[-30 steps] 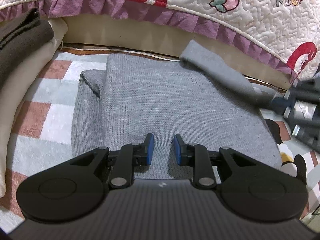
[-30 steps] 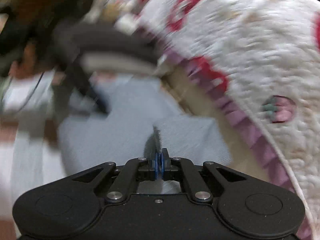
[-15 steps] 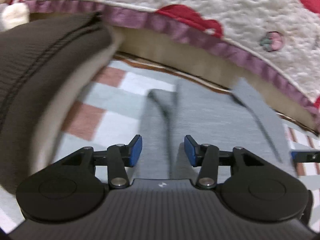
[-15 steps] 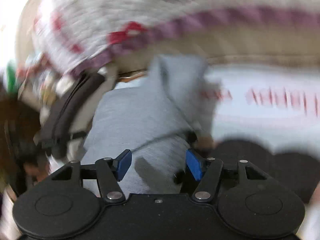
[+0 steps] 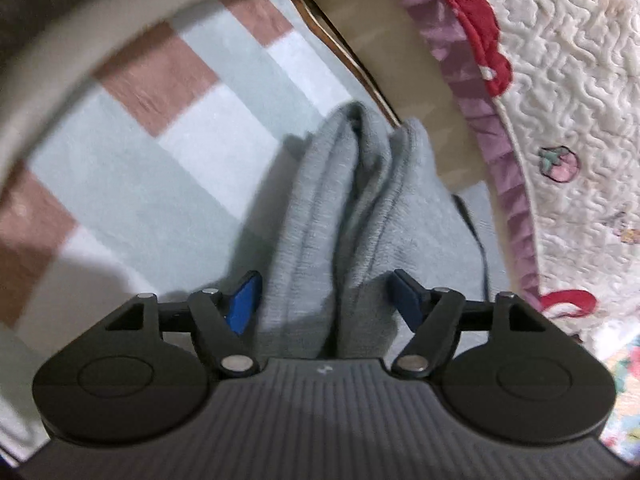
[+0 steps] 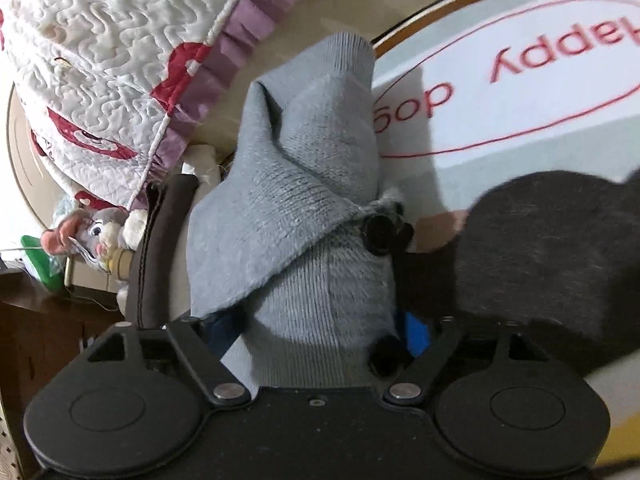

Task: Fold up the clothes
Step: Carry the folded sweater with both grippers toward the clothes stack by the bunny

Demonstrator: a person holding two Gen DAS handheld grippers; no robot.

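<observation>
Left gripper (image 5: 326, 300): jaws spread wide, the folded grey sweater (image 5: 352, 216) bunched between the blue pads but not pinched. Right gripper (image 6: 320, 332): jaws likewise apart astride the same sweater (image 6: 304, 208), which lies on a checked mat (image 5: 160, 160) beside the quilted bedspread (image 5: 560, 80). Red inverted print on the mat (image 6: 520, 80) reads "happy dog". A dark garment (image 6: 560, 248) lies right.
</observation>
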